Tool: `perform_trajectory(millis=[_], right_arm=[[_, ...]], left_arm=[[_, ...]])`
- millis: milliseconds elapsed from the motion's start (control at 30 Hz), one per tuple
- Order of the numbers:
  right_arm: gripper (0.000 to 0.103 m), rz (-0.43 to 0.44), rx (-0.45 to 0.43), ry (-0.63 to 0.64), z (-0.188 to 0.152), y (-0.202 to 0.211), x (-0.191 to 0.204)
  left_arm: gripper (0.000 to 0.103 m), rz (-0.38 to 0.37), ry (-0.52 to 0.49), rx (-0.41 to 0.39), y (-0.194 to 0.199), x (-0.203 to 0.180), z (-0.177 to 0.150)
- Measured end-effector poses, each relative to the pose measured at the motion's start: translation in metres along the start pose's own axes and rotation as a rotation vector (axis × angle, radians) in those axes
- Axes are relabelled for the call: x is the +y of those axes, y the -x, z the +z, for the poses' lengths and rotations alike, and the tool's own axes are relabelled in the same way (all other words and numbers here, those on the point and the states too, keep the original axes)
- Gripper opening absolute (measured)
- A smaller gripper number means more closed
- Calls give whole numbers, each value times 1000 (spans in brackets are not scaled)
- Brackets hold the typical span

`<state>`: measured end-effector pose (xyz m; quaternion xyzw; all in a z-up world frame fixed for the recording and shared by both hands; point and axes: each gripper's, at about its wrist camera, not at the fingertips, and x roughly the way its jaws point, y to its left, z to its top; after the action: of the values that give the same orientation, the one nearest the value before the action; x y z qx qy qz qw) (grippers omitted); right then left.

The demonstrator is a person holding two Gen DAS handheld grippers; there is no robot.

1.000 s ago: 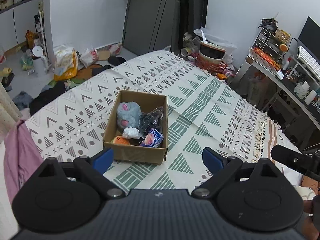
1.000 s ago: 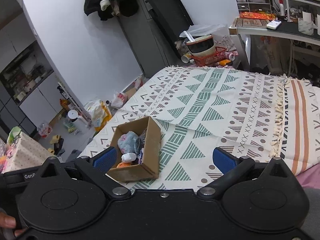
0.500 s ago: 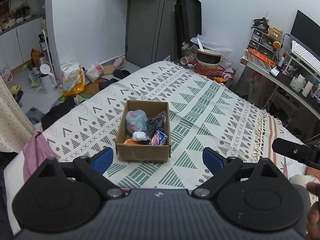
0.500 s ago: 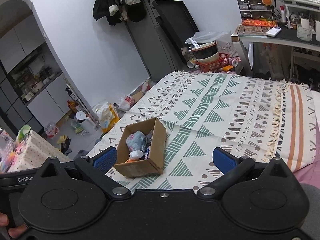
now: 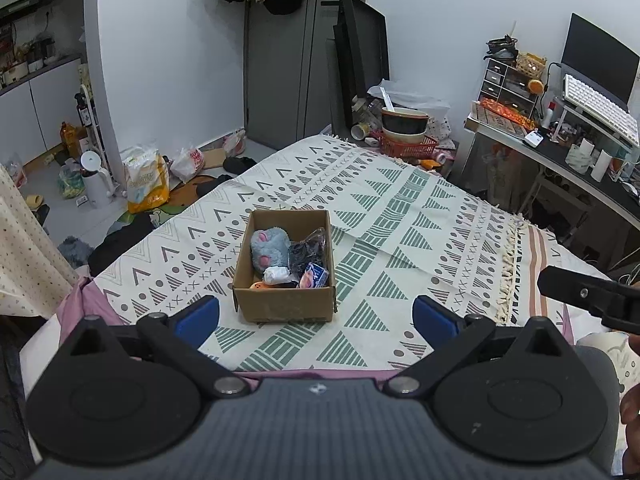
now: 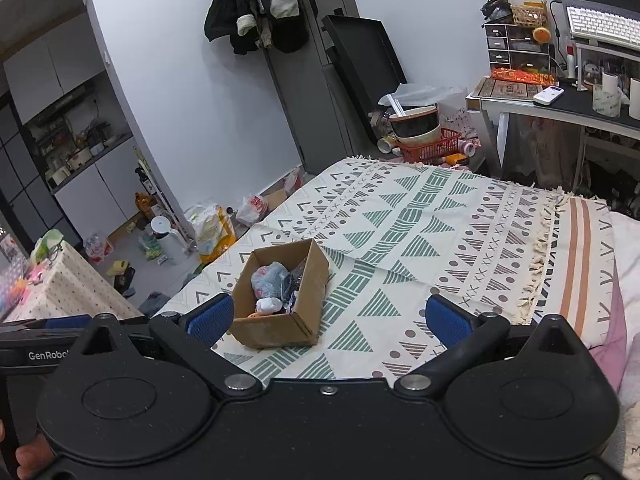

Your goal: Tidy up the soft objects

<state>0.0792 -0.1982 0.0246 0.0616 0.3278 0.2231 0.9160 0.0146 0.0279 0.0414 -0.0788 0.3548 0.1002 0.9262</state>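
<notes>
Our cardboard box at bed centre on the patterned blanket, grey plush, dark bag inside, left hand-held gripper at 6 o'clock, right hand-held gripper likewise, both spread wide, holding nothing

Black gripper bodies with round hinge discs, silver screws, blue fingertip pads; white "GenRobo" lettering at nine o'clock in right view.
</notes>
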Motion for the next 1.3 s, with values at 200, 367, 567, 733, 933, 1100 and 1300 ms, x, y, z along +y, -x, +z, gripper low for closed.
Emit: perform_trajectory(millis=[200,367,567,733,933,1100,1300], right_arm=[[103,3,-15,39,-5,9,9],[103,7,-20,52,-7,13,13],[103,8,-22,56,-10,17,14],[103,13,-22,51,-13,18,14],[103,5,-26,46,-15,21,13],[103,5,-31,52,-15,23,13],[103,7,-31,51,-16,24,13]], left_arm=[[102,7,8,-13,8,5,-6],[102,12,1,-23,14,8,-11],[102,22,5,-30,19,12,-15],[102,16,6,-27,21,13,-18],[102,11,4,-31,24,14,-19],[102,13,14,-40,27,16,-18],[102,15,16,-40,27,19,-17]])
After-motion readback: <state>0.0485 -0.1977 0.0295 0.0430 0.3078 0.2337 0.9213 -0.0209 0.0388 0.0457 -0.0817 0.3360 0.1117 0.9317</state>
